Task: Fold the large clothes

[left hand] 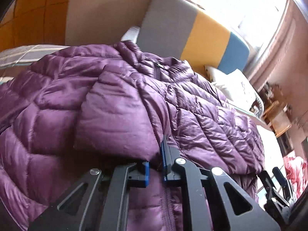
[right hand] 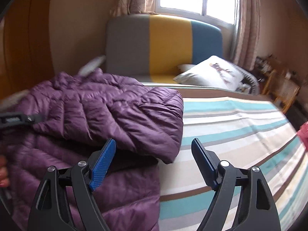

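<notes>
A purple quilted puffer jacket (left hand: 119, 104) lies on the bed and fills the left wrist view, a sleeve folded over its front. My left gripper (left hand: 156, 165) is shut on the sleeve's edge, its blue pads pinching the fabric. In the right wrist view the jacket (right hand: 107, 111) lies at the left on the striped bedsheet (right hand: 240, 127). My right gripper (right hand: 154, 146) is open and empty, its left finger (right hand: 104, 163) over the jacket's folded edge, its right finger (right hand: 204, 161) over the sheet. The left gripper's body (right hand: 13, 119) shows at that view's left edge.
A grey, yellow and blue headboard (right hand: 163, 46) stands at the back under a window. A white pillow (right hand: 211, 73) lies beside it. A wooden stand (right hand: 283, 90) sits at the right. A pink cloth (right hand: 304, 132) is at the bed's right edge.
</notes>
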`<state>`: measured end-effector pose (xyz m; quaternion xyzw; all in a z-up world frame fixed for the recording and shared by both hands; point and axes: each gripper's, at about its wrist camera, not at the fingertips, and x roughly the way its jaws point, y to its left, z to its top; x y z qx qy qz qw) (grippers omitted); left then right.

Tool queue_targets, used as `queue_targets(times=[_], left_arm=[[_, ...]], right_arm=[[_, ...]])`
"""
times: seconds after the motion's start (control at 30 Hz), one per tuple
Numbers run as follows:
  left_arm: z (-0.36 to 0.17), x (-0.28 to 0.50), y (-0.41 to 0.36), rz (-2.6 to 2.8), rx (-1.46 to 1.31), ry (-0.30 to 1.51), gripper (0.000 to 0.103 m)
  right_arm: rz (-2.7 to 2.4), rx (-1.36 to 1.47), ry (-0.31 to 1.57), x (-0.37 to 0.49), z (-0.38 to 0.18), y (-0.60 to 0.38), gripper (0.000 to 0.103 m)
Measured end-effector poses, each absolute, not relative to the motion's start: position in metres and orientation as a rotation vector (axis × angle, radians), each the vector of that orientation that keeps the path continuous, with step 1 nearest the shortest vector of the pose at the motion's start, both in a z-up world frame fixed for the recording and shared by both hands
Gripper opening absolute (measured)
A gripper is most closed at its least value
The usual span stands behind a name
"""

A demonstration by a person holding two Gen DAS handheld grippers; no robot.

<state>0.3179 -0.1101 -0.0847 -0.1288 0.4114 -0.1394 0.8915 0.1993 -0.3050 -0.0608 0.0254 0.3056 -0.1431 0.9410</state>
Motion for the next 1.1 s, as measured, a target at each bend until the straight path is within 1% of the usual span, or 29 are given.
queue_targets(times=[0.07, 0.13, 0.17, 0.2, 0.23, 0.27, 0.33, 0.37, 0.4, 0.43, 0.5, 0.57, 0.8, 0.9, 0.93, 0.97, 1.0, 1.03, 1.07, 1.1], left_arm=[[-0.086, 0.313, -0.101, -0.292, -0.281, 0.843, 0.009], [-0.089, 0.306, -0.092, -0.283, -0.312, 0.828, 0.009], [-0.091, 0.304, -0.086, -0.279, -0.336, 0.823, 0.009], [-0.093, 0.307, -0.082, -0.277, -0.348, 0.821, 0.009], [-0.094, 0.305, -0.076, -0.276, -0.362, 0.820, 0.009], [-0.096, 0.304, -0.074, -0.279, -0.370, 0.824, 0.009], [-0.099, 0.301, -0.072, -0.285, -0.378, 0.830, 0.009], [-0.100, 0.301, -0.073, -0.289, -0.378, 0.834, 0.009], [-0.102, 0.300, -0.073, -0.294, -0.381, 0.840, 0.010], [-0.103, 0.303, -0.074, -0.297, -0.383, 0.846, 0.013], [-0.106, 0.306, -0.073, -0.310, -0.404, 0.857, 0.014], [-0.112, 0.304, -0.072, -0.325, -0.414, 0.863, 0.018], [-0.118, 0.304, -0.071, -0.348, -0.433, 0.860, 0.020], [-0.116, 0.302, -0.068, -0.355, -0.444, 0.852, 0.025], [-0.114, 0.299, -0.069, -0.360, -0.430, 0.848, 0.032], [-0.111, 0.294, -0.069, -0.365, -0.422, 0.844, 0.046], [-0.108, 0.291, -0.070, -0.372, -0.407, 0.835, 0.055], [-0.103, 0.285, -0.071, -0.365, -0.382, 0.819, 0.078], [-0.099, 0.280, -0.071, -0.341, -0.358, 0.805, 0.094], [-0.096, 0.275, -0.070, -0.312, -0.342, 0.789, 0.094]], right_arm=[[-0.286, 0.105, 0.597, 0.190, -0.054, -0.312, 0.080], [-0.298, 0.152, 0.584, 0.188, -0.049, -0.320, 0.073], [-0.299, 0.169, 0.594, 0.192, -0.049, -0.324, 0.063], [-0.299, 0.190, 0.621, 0.201, -0.051, -0.327, 0.054], [-0.292, 0.202, 0.631, 0.206, -0.052, -0.329, 0.049], [-0.280, 0.214, 0.640, 0.213, -0.053, -0.330, 0.041], [-0.252, 0.211, 0.662, 0.231, -0.057, -0.328, 0.036], [-0.242, 0.200, 0.674, 0.239, -0.058, -0.326, 0.031], [-0.238, 0.181, 0.689, 0.247, -0.060, -0.324, 0.031], [-0.253, 0.148, 0.721, 0.257, -0.064, -0.321, 0.031], [-0.279, 0.127, 0.788, 0.273, -0.076, -0.324, 0.030], [-0.305, 0.113, 0.826, 0.280, -0.088, -0.330, 0.027], [-0.340, 0.068, 0.828, 0.284, -0.094, -0.332, 0.027], [-0.345, 0.089, 0.813, 0.275, -0.085, -0.334, 0.027], [-0.347, 0.088, 0.796, 0.269, -0.081, -0.332, 0.027], [-0.345, 0.084, 0.774, 0.262, -0.075, -0.329, 0.027], [-0.333, 0.082, 0.759, 0.252, -0.070, -0.324, 0.027], [-0.319, 0.082, 0.758, 0.246, -0.067, -0.321, 0.027], [-0.305, 0.080, 0.761, 0.240, -0.065, -0.316, 0.027], [-0.295, 0.080, 0.761, 0.232, -0.064, -0.312, 0.027]])
